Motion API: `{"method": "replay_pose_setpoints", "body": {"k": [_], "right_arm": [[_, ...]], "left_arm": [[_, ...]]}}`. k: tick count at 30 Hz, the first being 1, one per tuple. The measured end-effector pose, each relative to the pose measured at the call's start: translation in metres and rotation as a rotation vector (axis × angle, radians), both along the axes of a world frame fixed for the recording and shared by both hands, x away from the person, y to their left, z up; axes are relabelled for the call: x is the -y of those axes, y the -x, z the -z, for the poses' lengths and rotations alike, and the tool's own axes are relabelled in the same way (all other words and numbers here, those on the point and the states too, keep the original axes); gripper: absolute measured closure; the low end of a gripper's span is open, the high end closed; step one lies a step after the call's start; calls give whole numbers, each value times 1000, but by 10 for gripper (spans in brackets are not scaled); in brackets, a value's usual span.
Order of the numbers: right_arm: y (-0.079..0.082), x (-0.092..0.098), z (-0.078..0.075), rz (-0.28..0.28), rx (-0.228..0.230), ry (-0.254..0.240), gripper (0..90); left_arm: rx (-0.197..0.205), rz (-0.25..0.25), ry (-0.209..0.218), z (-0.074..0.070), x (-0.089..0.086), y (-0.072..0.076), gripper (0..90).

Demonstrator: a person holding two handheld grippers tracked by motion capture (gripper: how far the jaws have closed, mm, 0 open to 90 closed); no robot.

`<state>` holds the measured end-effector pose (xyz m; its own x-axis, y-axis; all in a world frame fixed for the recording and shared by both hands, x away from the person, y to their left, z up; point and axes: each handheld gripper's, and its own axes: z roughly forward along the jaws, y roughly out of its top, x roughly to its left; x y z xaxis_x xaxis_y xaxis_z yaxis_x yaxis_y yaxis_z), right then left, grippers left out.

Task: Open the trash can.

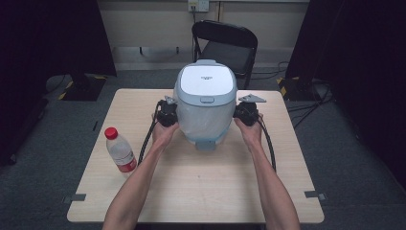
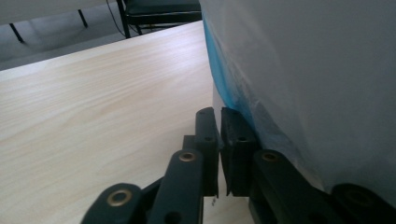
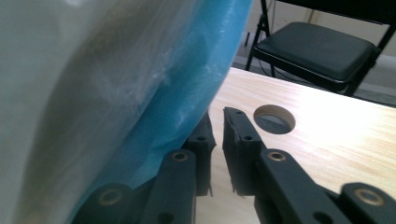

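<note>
With both the left gripper (image 2: 219, 114) and right gripper (image 3: 218, 114) nearly closed on nothing, flanking the lined bin (image 1: 206, 103), next they likely must pinch its bag (image 3: 140, 84).

bin (image 1: 206, 103) mid-table, bottle (image 1: 119, 151) left, front clear
</note>
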<state>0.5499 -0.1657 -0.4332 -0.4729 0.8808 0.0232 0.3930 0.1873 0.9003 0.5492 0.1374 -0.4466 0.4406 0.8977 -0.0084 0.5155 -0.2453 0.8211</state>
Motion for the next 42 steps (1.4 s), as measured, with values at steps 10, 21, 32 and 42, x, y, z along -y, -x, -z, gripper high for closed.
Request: {"method": "replay_pose_setpoints", "body": {"k": [10, 21, 32, 42], "right_arm": [[33, 6, 1, -47, 18, 5, 871], [81, 12, -4, -110, 4, 60, 870], [121, 17, -3, -150, -1, 25, 883], [155, 22, -4, -166, -22, 16, 868]], "left_arm": [[-11, 35, -8, -2, 1, 33, 896], [16, 84, -13, -4, -2, 87, 888], [4, 138, -30, -6, -6, 128, 881], [8, 177, 1, -4, -10, 156, 870]]}}
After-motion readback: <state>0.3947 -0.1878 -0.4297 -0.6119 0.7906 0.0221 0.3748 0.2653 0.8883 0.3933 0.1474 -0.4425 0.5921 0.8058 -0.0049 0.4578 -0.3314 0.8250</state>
